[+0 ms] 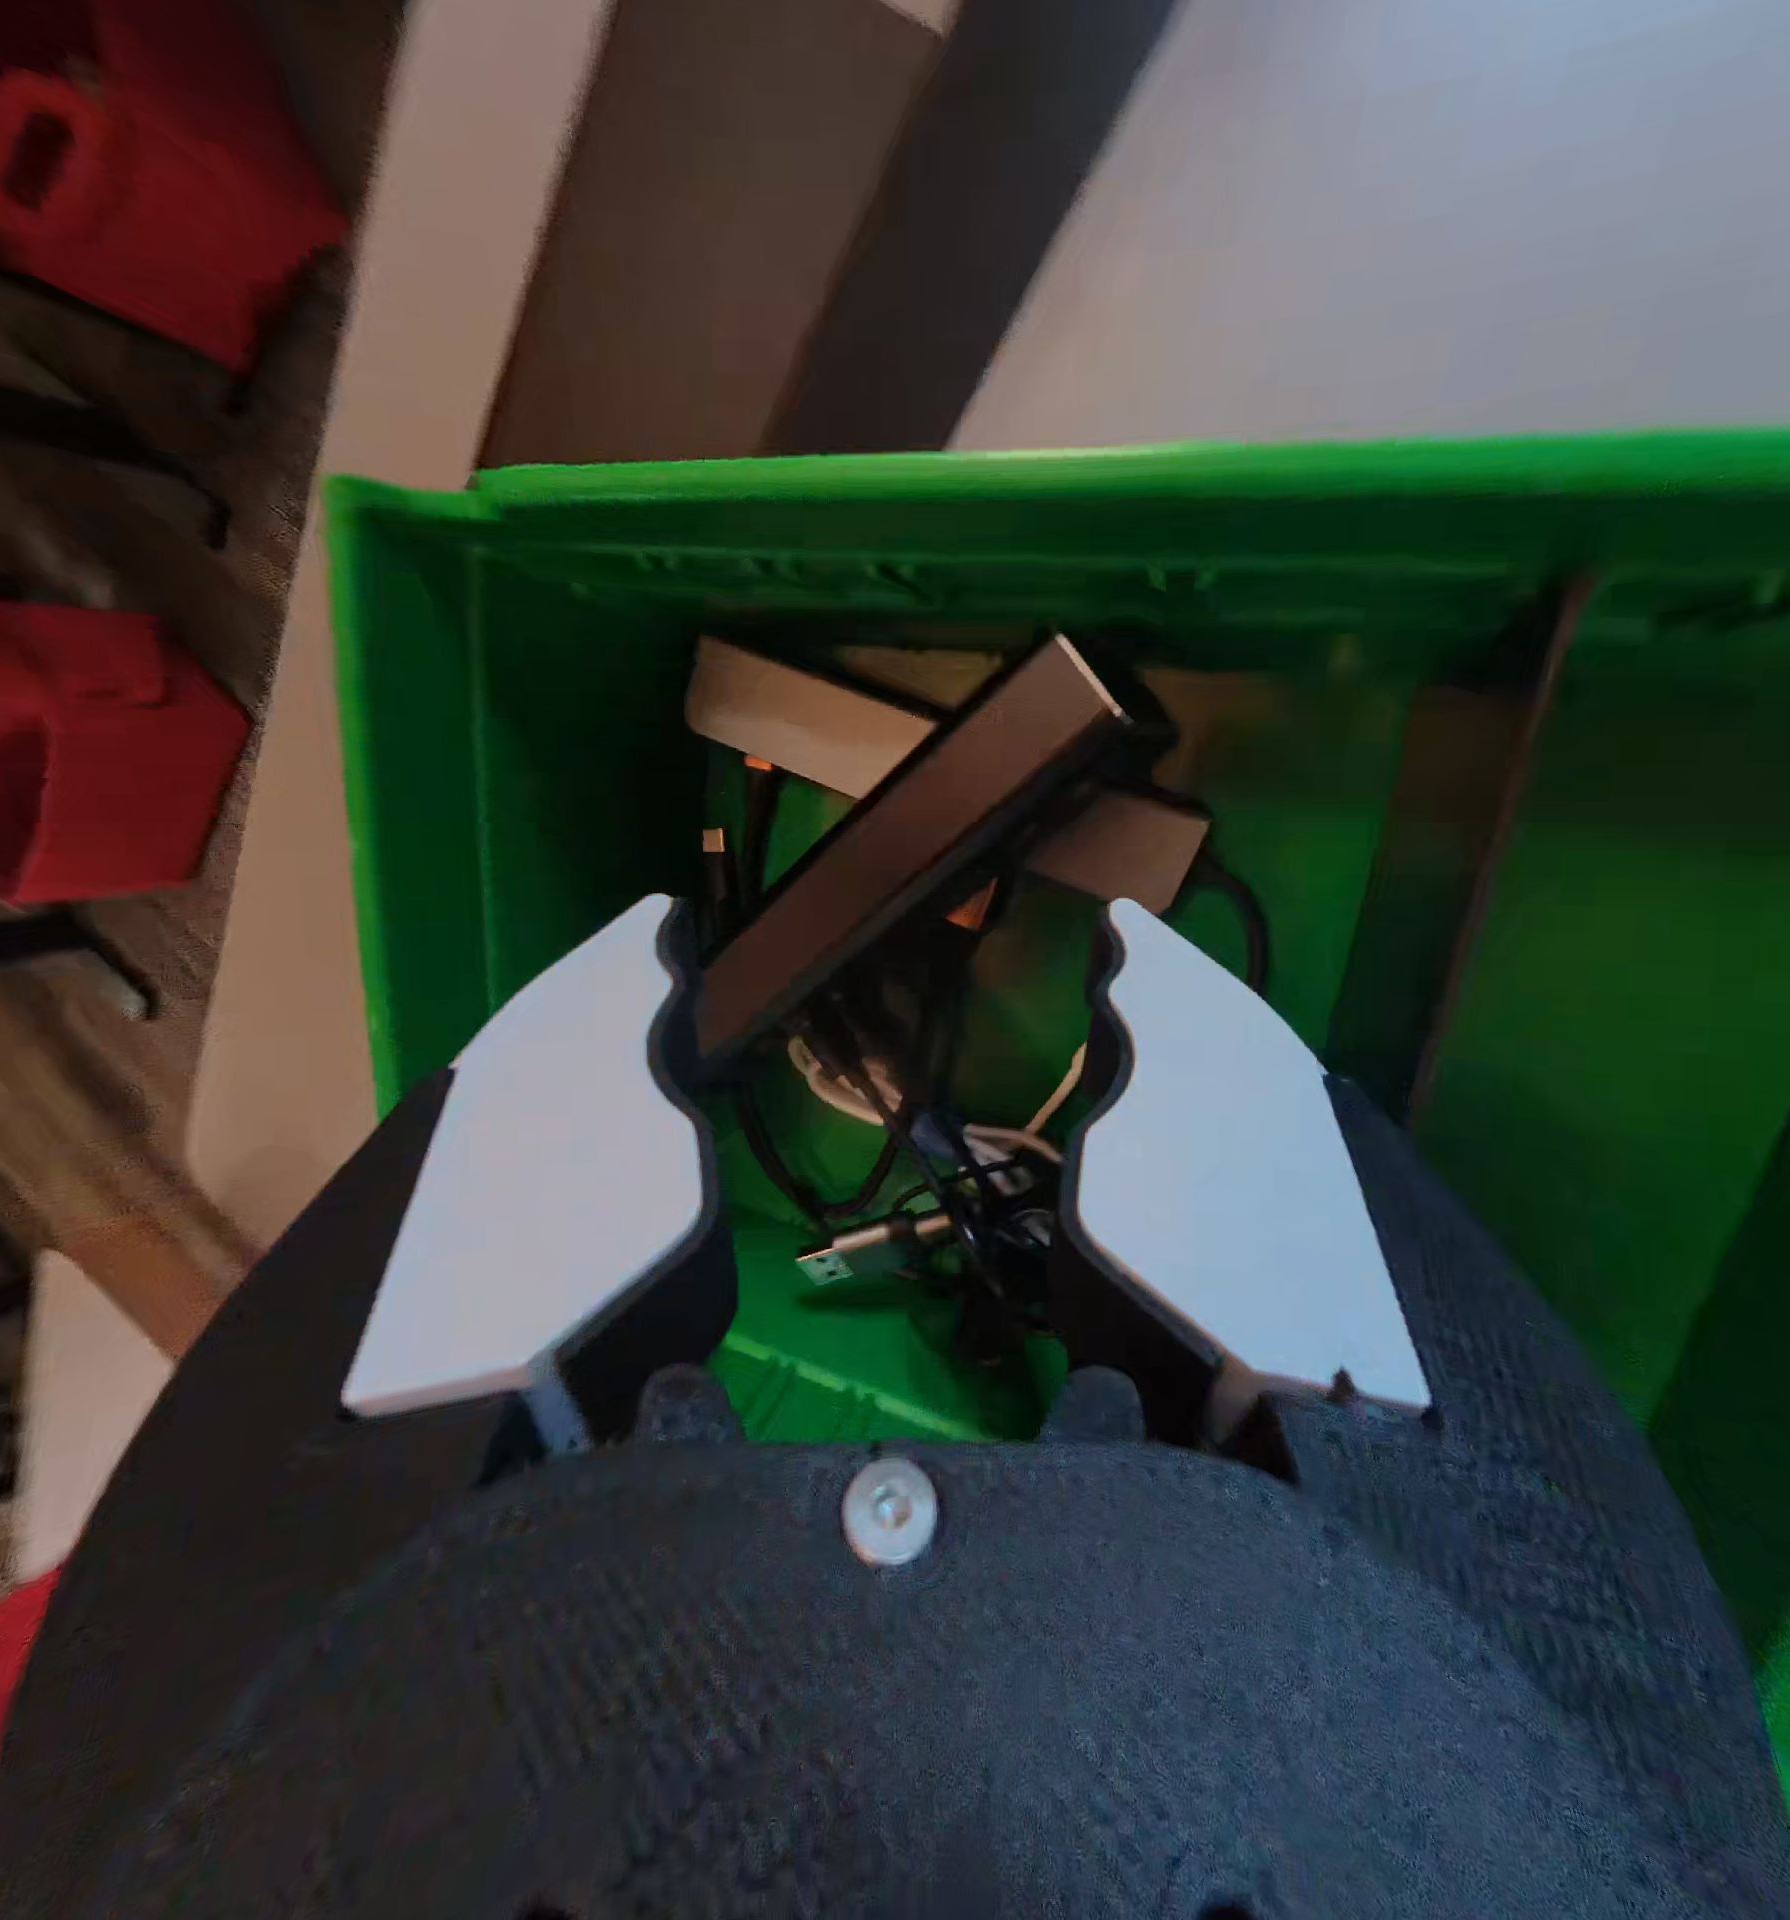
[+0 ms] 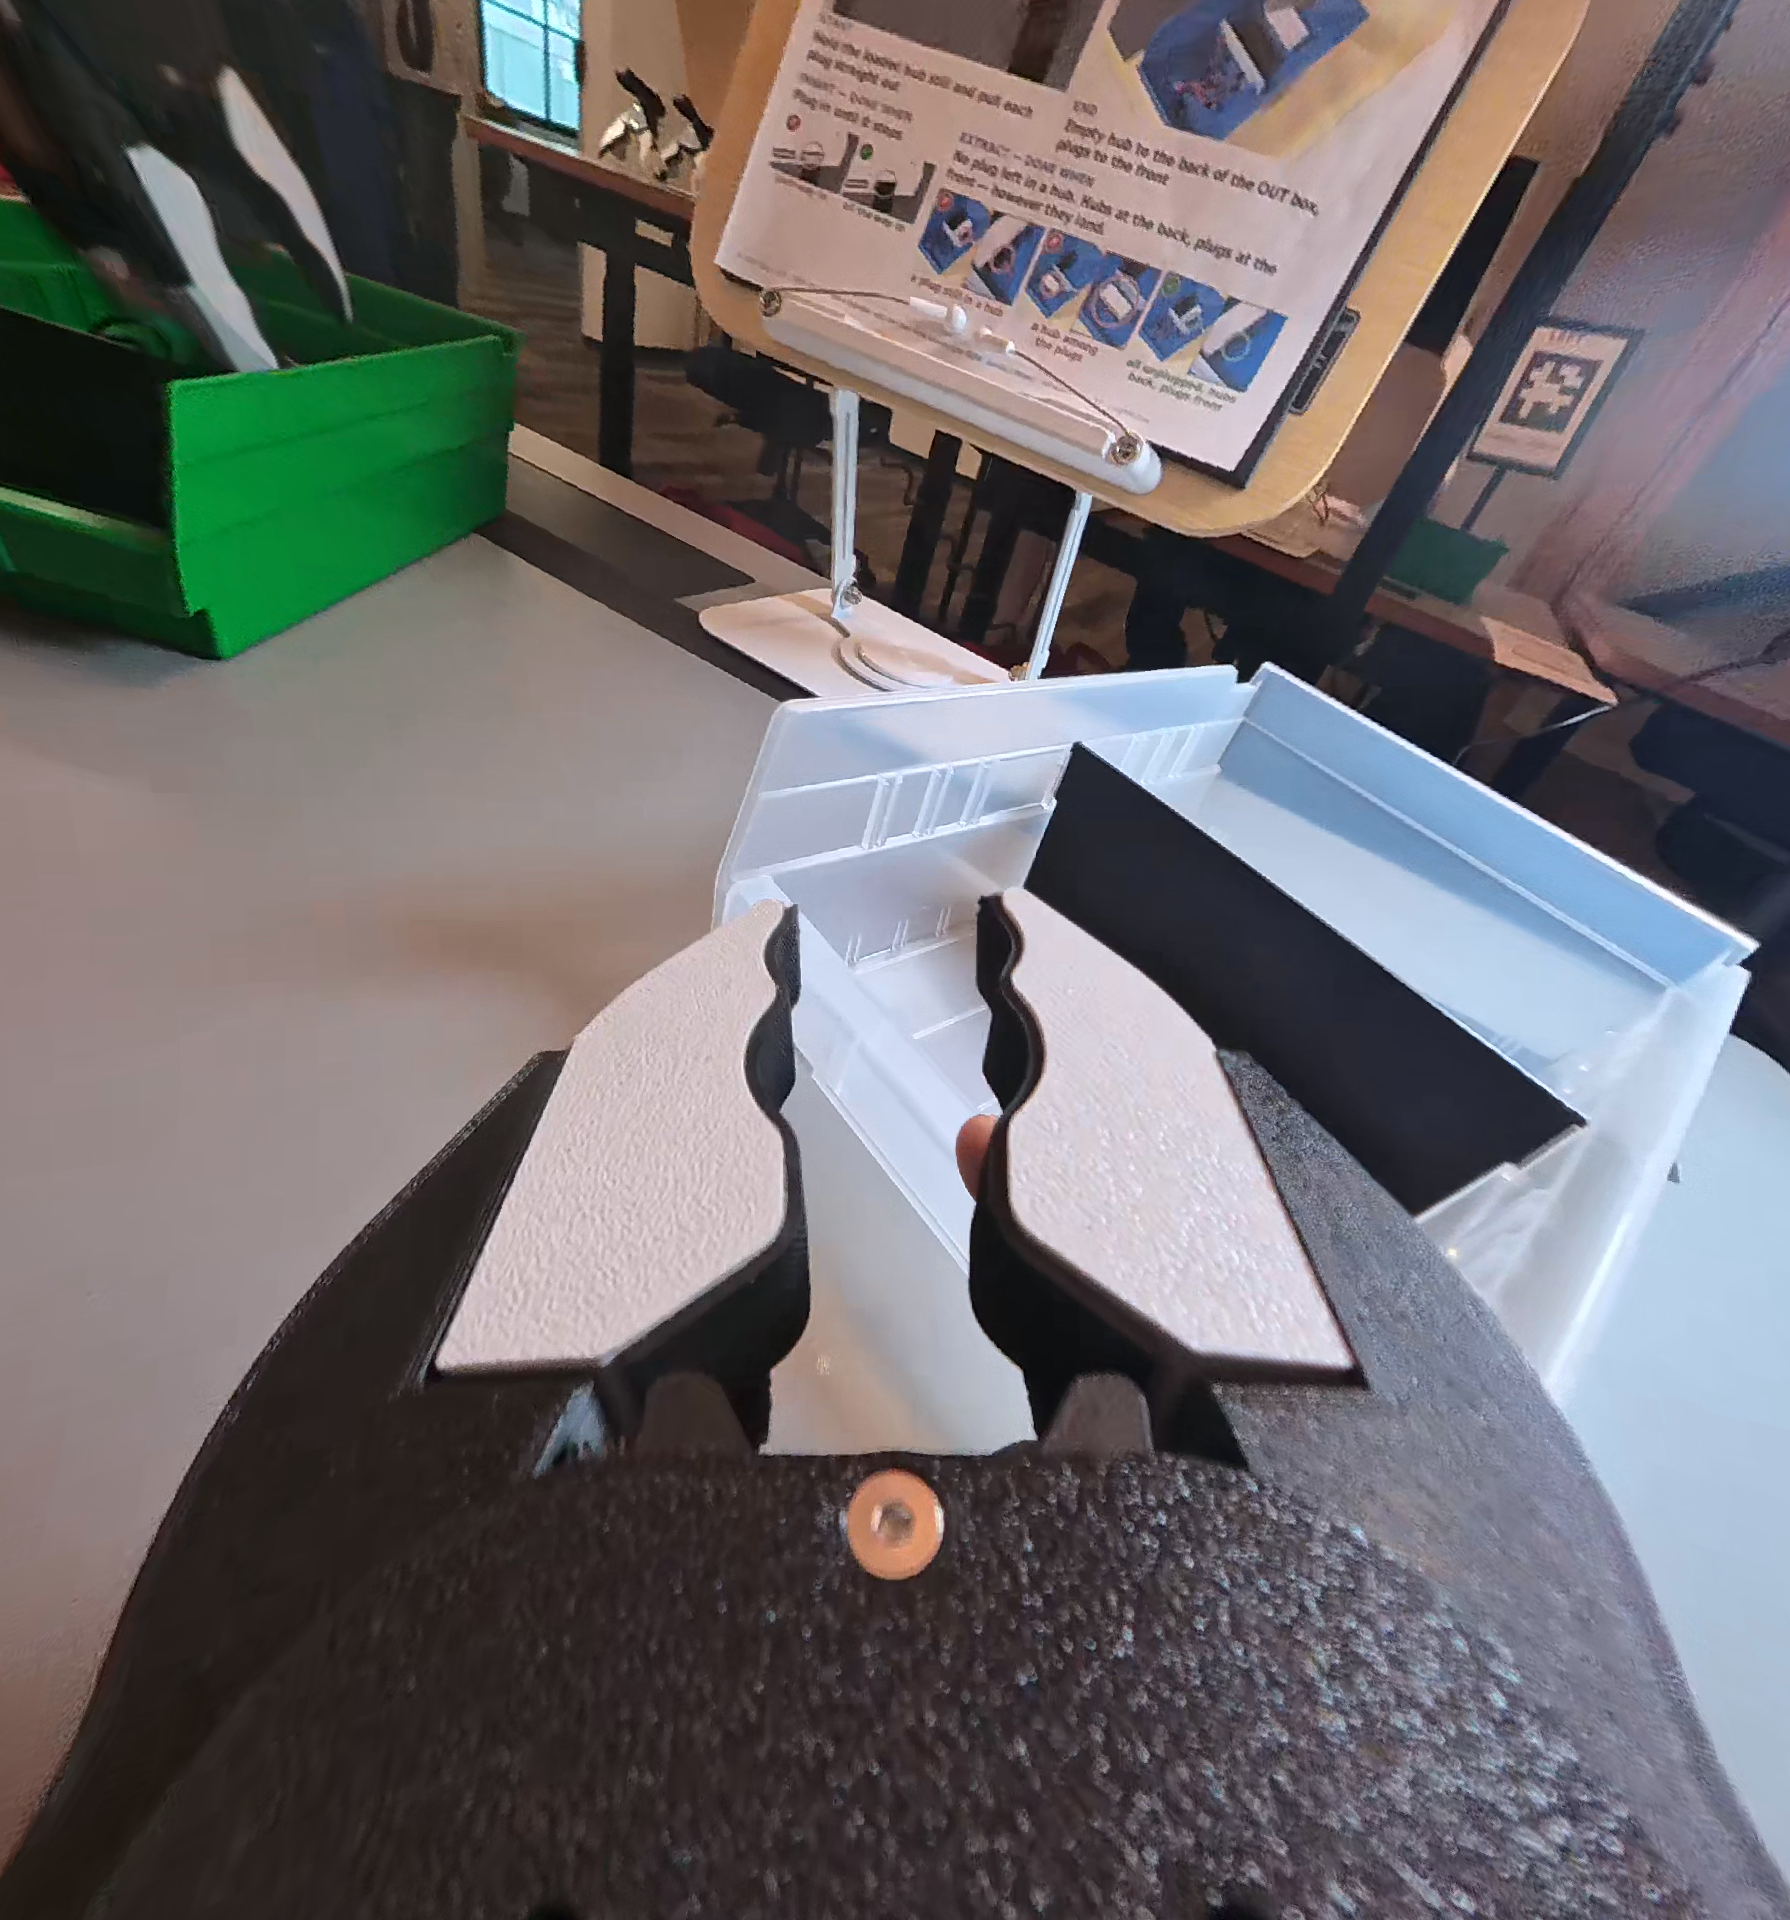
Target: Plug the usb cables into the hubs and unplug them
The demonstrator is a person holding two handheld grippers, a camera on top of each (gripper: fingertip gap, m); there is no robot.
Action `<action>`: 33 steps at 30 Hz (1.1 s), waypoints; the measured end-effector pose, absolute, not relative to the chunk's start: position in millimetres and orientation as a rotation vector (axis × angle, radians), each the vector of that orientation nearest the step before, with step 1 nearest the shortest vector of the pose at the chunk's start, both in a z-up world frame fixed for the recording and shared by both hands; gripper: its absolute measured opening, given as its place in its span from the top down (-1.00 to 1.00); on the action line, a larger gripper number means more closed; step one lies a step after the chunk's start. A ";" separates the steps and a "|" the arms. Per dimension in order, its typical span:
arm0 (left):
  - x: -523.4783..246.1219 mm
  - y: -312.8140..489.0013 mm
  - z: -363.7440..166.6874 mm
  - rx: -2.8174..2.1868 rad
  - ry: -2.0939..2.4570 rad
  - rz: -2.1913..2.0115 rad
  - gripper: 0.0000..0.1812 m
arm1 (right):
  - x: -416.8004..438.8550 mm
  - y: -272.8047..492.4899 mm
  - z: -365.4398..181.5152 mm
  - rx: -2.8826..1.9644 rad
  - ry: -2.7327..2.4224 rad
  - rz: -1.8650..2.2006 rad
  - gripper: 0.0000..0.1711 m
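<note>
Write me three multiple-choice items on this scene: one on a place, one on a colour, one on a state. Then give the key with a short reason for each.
1. Where do the hubs and cables lie?
A. on the bare table
B. in the green bin
C. in the white bin

2. What colour is the divider in the white bin?
A. black
B. red
C. green

3. How does the left gripper stand?
A. shut on a plug
B. shut on nothing
C. open, over the green bin

Key: B, the hubs and cables sit heaped between green walls; A, a black panel crosses the white bin; C, its fingers stand wide apart and grip nothing.
</note>
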State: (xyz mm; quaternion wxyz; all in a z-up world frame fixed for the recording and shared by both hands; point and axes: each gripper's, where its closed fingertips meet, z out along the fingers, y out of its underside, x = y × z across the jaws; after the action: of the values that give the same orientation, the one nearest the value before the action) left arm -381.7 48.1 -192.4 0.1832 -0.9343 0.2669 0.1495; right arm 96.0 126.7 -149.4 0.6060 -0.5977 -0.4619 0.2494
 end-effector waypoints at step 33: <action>-118.8 -38.8 69.9 -1.477 0.631 -0.177 0.68 | 63.8 53.1 -119.2 -1.144 -1.225 0.825 0.61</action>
State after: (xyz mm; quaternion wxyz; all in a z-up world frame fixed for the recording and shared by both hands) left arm -118.8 -38.8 69.9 0.6909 -0.6609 0.2823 -0.0790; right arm 63.8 53.1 -119.2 0.5945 -0.4922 -0.5273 0.3552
